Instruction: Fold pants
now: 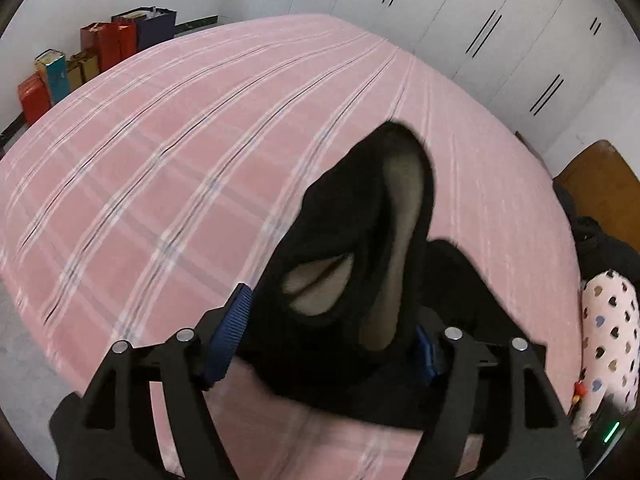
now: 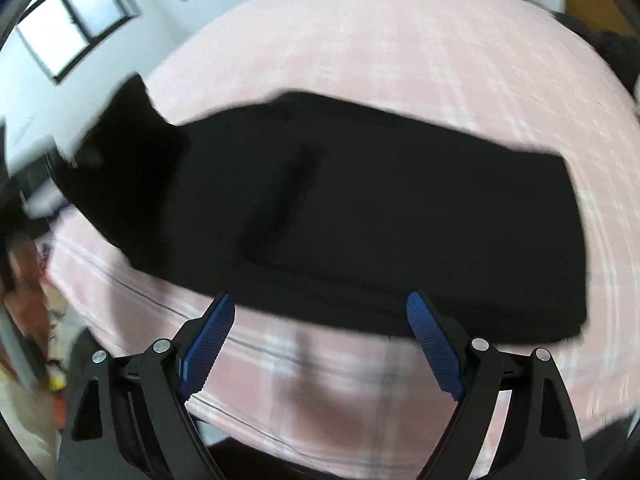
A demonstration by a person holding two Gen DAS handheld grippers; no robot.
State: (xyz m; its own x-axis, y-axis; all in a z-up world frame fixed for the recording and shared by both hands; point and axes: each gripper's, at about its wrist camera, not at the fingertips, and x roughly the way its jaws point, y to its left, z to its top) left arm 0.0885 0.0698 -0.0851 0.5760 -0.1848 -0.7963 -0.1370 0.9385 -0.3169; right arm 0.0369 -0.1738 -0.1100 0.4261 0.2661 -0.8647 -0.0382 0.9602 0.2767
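- Left wrist view shows your left gripper (image 1: pixel 328 332) above the pink checked bedsheet (image 1: pixel 168 168), with a raised bunch of the black pants (image 1: pixel 360 216) between its blue pads (image 1: pixel 230 332).
- The jaws of this gripper stand apart. The left pad is clear of the cloth; the right pad is partly hidden behind the fabric, so you cannot tell if it touches.
- The lifted part of the pants shows two openings with a grey lining inside.
- At the far edge of the bed stand gift bags (image 1: pixel 108 40) against the wall, and white wardrobe doors (image 1: pixel 460 20) fill the background.
- A pillow with a heart pattern (image 1: pixel 608 332) lies at the right edge of the bed.
- In the right wrist view your right gripper (image 2: pixel 320 332) is wide open, with nothing between its fingers (image 2: pixel 434 348).
- The main body of the pants (image 2: pixel 380 216) lies flat on the sheet (image 2: pixel 380 40) just beyond those fingertips, stretched from left to right.
- The left end of the pants seems lifted off the bed, but the picture is blurred there.
- A window (image 2: pixel 68 20) is in the upper left.
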